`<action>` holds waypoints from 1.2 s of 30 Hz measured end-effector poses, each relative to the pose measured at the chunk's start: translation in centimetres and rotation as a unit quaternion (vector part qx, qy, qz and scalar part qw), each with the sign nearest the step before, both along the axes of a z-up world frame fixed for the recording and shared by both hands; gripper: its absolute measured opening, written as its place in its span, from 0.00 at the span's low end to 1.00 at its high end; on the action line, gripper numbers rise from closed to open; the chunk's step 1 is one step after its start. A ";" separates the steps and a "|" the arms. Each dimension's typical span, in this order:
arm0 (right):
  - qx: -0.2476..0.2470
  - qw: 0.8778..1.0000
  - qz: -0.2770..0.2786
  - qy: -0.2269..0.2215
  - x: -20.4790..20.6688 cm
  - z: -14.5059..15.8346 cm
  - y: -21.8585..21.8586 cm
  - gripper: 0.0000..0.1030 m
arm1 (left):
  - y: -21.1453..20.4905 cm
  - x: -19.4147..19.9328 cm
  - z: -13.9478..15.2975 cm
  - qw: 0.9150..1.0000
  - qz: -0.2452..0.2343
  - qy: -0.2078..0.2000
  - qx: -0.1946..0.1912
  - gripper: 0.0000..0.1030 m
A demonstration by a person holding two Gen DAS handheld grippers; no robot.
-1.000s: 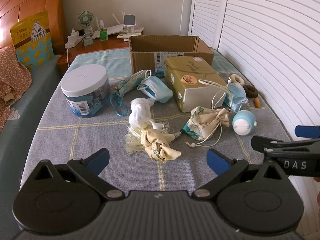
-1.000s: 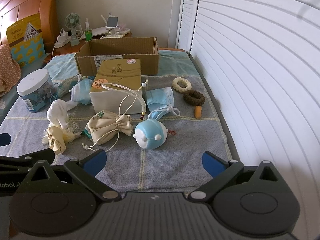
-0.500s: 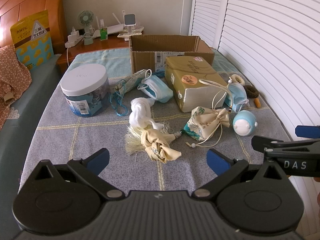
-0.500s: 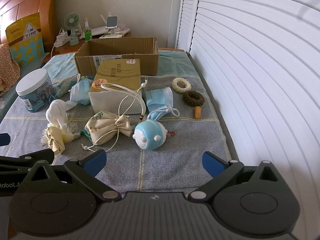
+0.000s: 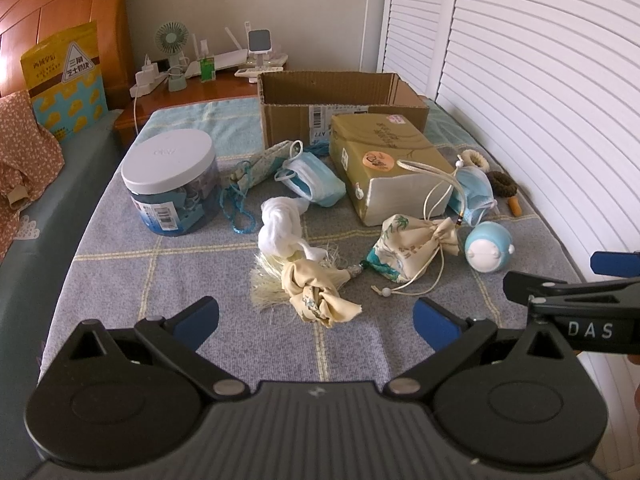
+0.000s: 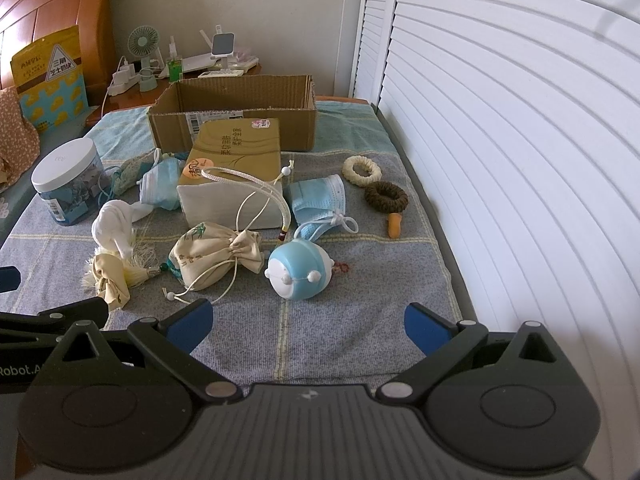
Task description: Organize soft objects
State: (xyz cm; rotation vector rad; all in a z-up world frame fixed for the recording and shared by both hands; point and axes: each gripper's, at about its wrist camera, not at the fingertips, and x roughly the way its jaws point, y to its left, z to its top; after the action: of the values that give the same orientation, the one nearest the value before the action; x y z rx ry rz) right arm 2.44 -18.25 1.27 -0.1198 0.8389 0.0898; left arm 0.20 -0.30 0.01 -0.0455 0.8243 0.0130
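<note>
Soft things lie scattered on a grey checked blanket point(image 5: 160, 280). A cream knotted cloth with tassel point(image 5: 316, 292) lies just ahead of my left gripper point(image 5: 316, 320), which is open and empty. Behind it are a white knotted cloth point(image 5: 280, 228), a printed drawstring pouch point(image 5: 412, 248) and a blue face mask point(image 5: 316, 180). My right gripper point(image 6: 306, 322) is open and empty, just short of a blue and white round toy point(image 6: 298, 274). Another blue mask point(image 6: 320, 204), a cream ring point(image 6: 362, 170) and a brown ring point(image 6: 386, 198) lie beyond it.
An open cardboard box point(image 5: 340, 108) stands at the back, an olive tissue box point(image 5: 388, 164) in front of it. A jar with a white lid point(image 5: 174, 184) stands at left. White shutters point(image 6: 520, 160) line the right side. A nightstand with a fan point(image 5: 172, 56) is behind.
Both grippers have drifted very slightly; the right one has eased forward a little. Nothing on the blanket has moved.
</note>
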 end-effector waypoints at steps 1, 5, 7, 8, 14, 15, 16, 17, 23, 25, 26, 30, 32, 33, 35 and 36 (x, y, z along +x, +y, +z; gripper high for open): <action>0.000 1.000 0.000 0.000 0.0 0.0 0.0 1.00 | 0.0 0.0 0.0 1.000 0.000 0.000 0.001 0.99; -0.001 1.000 0.000 0.000 0.0 0.0 0.0 1.00 | 0.0 0.0 0.0 1.000 0.000 0.000 0.000 0.99; -0.002 1.000 0.000 0.000 0.0 0.0 0.0 1.00 | 0.0 0.1 -0.1 1.000 0.000 0.001 0.000 0.99; -0.003 1.000 0.001 0.000 0.0 -0.1 0.0 1.00 | 0.0 0.1 -0.1 1.000 -0.001 0.001 0.001 0.99; 0.000 1.000 0.001 -0.004 -0.1 0.0 0.0 1.00 | 0.0 0.3 0.0 1.000 -0.010 -0.005 -0.002 0.99; 0.001 1.000 0.002 -0.004 0.0 0.0 -0.1 1.00 | 0.0 0.4 0.0 1.000 -0.012 -0.007 -0.001 0.99; 0.002 1.000 0.002 -0.004 0.0 0.1 -0.1 1.00 | 0.0 0.4 0.1 1.000 -0.014 -0.009 0.000 0.99; 0.003 1.000 0.003 -0.004 0.0 0.1 -0.1 1.00 | -0.1 0.4 0.1 1.000 -0.016 -0.011 0.001 0.99; 0.006 1.000 0.010 -0.008 0.1 0.1 0.0 1.00 | 0.4 0.6 0.0 0.999 -0.032 -0.011 -0.015 0.99; 0.006 1.000 0.014 -0.009 0.1 0.1 0.1 1.00 | 0.5 0.8 -0.2 0.999 -0.038 -0.006 -0.019 0.99; 0.005 1.000 0.017 -0.010 0.1 0.0 0.1 1.00 | 0.6 0.9 -0.3 0.999 -0.043 -0.003 -0.020 0.99; 0.007 0.999 0.030 -0.014 0.2 -0.1 0.2 1.00 | 0.8 0.8 -0.6 0.998 -0.059 -0.014 -0.013 0.99; 0.005 0.999 0.033 -0.015 0.3 -0.3 0.1 1.00 | 1.0 1.0 -1.0 0.997 -0.069 -0.016 -0.008 0.99; 0.007 0.999 0.036 -0.016 0.4 -0.5 0.0 1.00 | 1.1 1.2 -1.2 0.997 -0.071 -0.014 -0.009 0.99; 0.005 0.999 0.039 -0.015 0.5 -0.8 -0.1 1.00 | 1.3 1.4 -1.7 0.997 -0.079 -0.013 -0.011 0.99; 0.006 0.999 0.041 -0.015 0.6 -1.0 -0.2 1.00 | 1.3 1.4 -2.0 0.996 -0.082 -0.012 -0.012 0.99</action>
State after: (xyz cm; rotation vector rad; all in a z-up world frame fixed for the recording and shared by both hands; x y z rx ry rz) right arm 3.05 -18.49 0.31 -0.1452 0.8029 0.1699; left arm 1.62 1.02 -1.97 0.0005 0.8022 -0.1521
